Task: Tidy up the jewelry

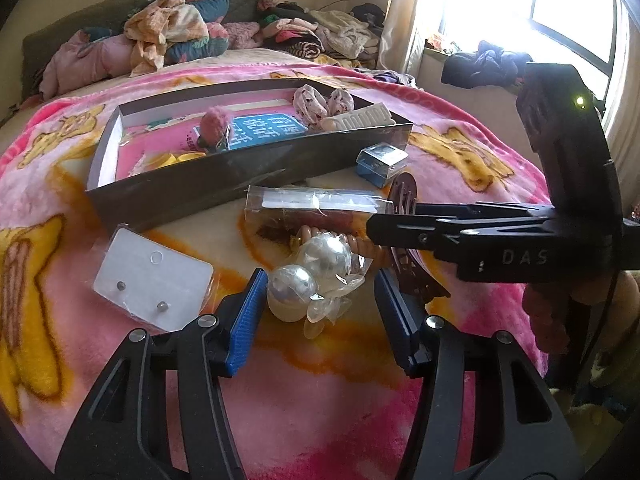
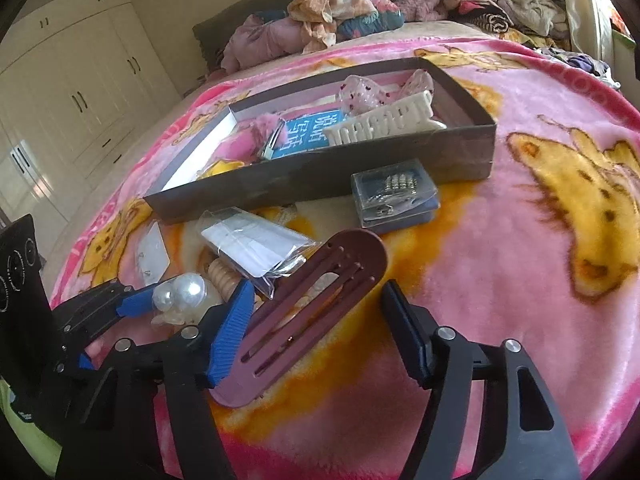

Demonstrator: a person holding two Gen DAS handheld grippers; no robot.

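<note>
On the pink blanket a bagged pair of large pearl ornaments lies between the open fingers of my left gripper; the pearls also show in the right wrist view. My right gripper is open around a maroon comb hair clip lying flat; its left pad is against the clip's edge. A dark tray box holds a white claw clip, a pink pompom clip and scrunchies. A stud earring card lies to the left.
A clear packet and a small clear plastic case lie in front of the box. A beige ridged clip sits by the pearls. Piled clothes lie at the bed's far end. A window is at the right.
</note>
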